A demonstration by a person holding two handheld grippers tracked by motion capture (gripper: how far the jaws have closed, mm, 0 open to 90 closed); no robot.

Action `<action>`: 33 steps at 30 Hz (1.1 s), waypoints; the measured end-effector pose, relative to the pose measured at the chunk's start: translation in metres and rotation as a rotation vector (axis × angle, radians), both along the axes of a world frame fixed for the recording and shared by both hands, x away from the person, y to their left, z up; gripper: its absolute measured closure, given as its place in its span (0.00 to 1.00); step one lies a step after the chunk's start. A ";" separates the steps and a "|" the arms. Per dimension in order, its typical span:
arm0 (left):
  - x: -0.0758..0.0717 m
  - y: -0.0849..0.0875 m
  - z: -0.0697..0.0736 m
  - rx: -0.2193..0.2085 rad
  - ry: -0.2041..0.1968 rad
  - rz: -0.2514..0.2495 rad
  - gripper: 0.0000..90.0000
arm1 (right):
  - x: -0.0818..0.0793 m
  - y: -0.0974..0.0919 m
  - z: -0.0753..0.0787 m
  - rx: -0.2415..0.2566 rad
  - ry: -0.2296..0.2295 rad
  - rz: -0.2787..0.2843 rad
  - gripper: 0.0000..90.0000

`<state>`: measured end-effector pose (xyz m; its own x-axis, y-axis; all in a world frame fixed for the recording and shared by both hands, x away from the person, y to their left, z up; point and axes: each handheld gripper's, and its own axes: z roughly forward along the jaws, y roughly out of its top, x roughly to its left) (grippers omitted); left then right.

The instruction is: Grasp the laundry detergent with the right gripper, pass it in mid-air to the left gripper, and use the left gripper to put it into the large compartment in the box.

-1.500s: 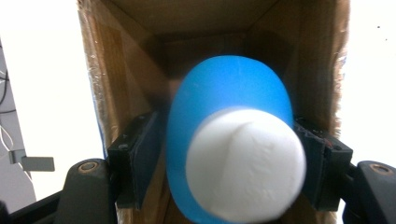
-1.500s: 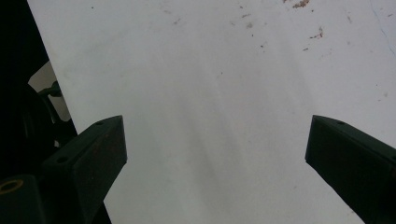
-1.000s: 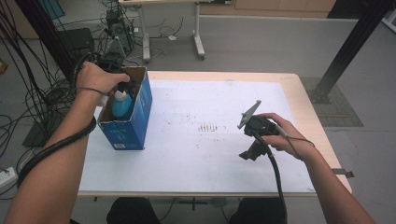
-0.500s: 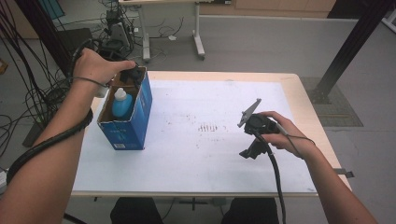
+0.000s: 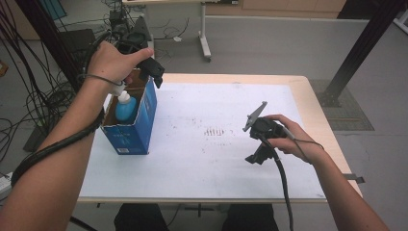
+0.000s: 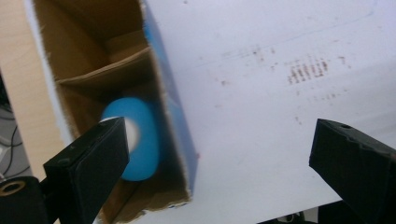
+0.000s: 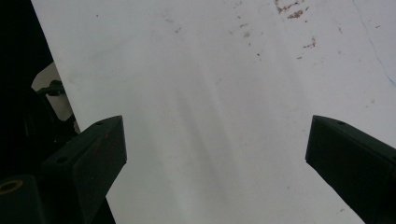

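left gripper (image 5: 153, 72) raised, wide open, empty

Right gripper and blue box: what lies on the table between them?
In the high view, the stretch between the right gripper and the blue box holds nothing; the white table shows faint brownish marks there.

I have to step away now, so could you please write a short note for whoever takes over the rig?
Left claw: open, holding nothing, above the blue box; its jaws have just been opening.
Right claw: open, holding nothing, over the white table top.
Bottle: standing in the box, in the near compartment, cap up.
Done: bottle is in the box and released.
Left: move the left hand clear of the box; nothing else to pack is in sight.
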<state>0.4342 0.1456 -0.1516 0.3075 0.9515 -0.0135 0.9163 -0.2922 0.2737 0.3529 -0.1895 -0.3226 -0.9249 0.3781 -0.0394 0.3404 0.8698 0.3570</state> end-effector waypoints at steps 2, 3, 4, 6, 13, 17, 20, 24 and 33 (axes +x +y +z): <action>-0.001 -0.009 0.000 -0.016 -0.002 -0.024 0.06 | -0.001 0.000 0.000 0.000 -0.002 0.002 0.05; -0.001 -0.013 0.000 -0.017 -0.002 -0.035 0.06 | -0.001 0.000 0.000 0.000 -0.001 0.003 0.05; -0.002 -0.018 -0.001 -0.020 -0.003 -0.042 0.06 | -0.002 0.000 0.000 -0.002 0.001 -0.001 0.05; -0.002 -0.025 -0.001 -0.020 -0.007 -0.055 0.06 | -0.003 0.000 0.000 -0.005 0.002 -0.006 0.05; 0.003 -0.055 -0.011 -0.029 -0.013 -0.098 0.07 | -0.004 0.000 0.001 -0.009 0.002 -0.003 0.05; 0.010 -0.072 -0.023 -0.020 -0.014 -0.111 0.08 | -0.004 0.000 0.002 -0.012 0.001 -0.006 0.05; 0.013 -0.085 -0.032 -0.021 -0.001 -0.138 0.09 | -0.005 0.000 0.004 -0.009 -0.004 -0.005 0.05; 0.018 -0.098 -0.043 -0.023 -0.008 -0.153 0.10 | -0.006 -0.001 0.005 -0.006 -0.008 -0.007 0.05; 0.028 -0.119 -0.078 -0.021 -0.003 -0.143 0.11 | -0.006 -0.002 0.003 -0.005 -0.002 -0.013 0.05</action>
<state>0.4622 0.0269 -0.2292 0.4397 0.8975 -0.0321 0.8651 -0.4137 0.2837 0.3464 -0.1914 -0.3200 -0.9199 0.3897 -0.0433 0.3507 0.8671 0.3538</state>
